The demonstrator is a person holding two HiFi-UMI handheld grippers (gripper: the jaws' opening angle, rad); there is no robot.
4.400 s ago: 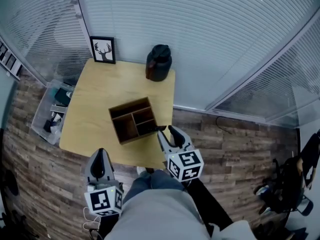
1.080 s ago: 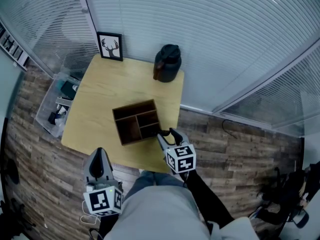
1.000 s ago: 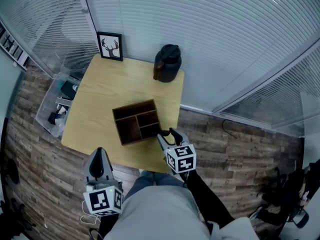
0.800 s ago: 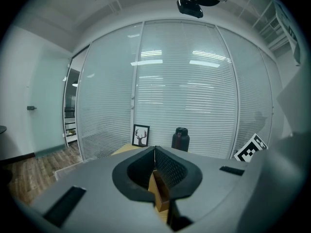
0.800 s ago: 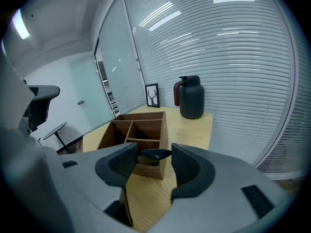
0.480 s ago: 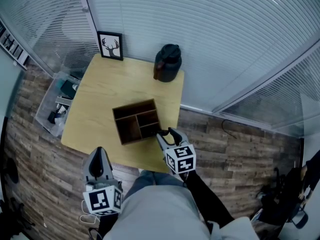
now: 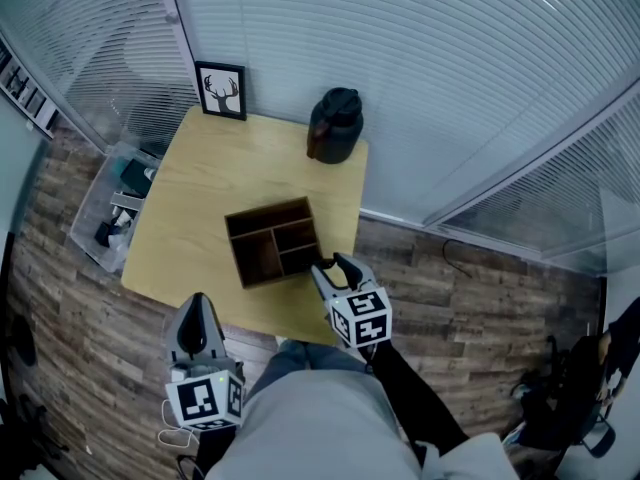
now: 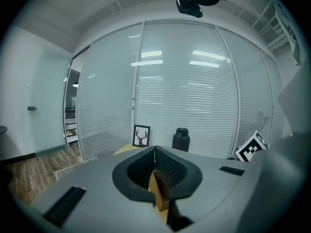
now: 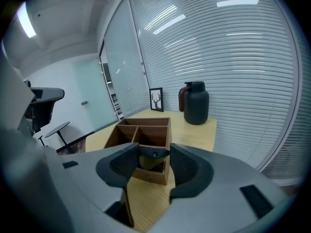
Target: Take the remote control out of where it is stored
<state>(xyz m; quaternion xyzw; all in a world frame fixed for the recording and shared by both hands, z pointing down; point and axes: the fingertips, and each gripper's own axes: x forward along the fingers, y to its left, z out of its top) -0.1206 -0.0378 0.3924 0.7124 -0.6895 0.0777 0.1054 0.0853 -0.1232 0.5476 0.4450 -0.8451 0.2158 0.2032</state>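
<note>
Far left, on the floor beside the table (image 7: 190, 203): clear plastic bin (image 7: 92, 208) with dark and teal bits inside, too small to name. Off the table's near edge, left gripper (image 7: 197, 310), jaws pressed together on nothing. At the table's back left corner, framed deer picture (image 7: 221, 91), upright.

Mid-table, wooden organiser box (image 7: 268, 214), split into one long compartment and several smaller ones. Bare wood inside all but the near right one. In that one, remote control (image 9: 154, 154), dark, its top end poking above the rim. Right gripper (image 7: 329, 262) at that same corner, jaws wide, one pad on either side of the remote control's top. Seemingly a hair short of pressing, though hard to judge. Back right, dark jug (image 7: 334, 126), lid on.

Against half a second back: right jaws just been closing, now a touch narrower around the remote control. Left gripper, box, jug and picture in the same places.
</note>
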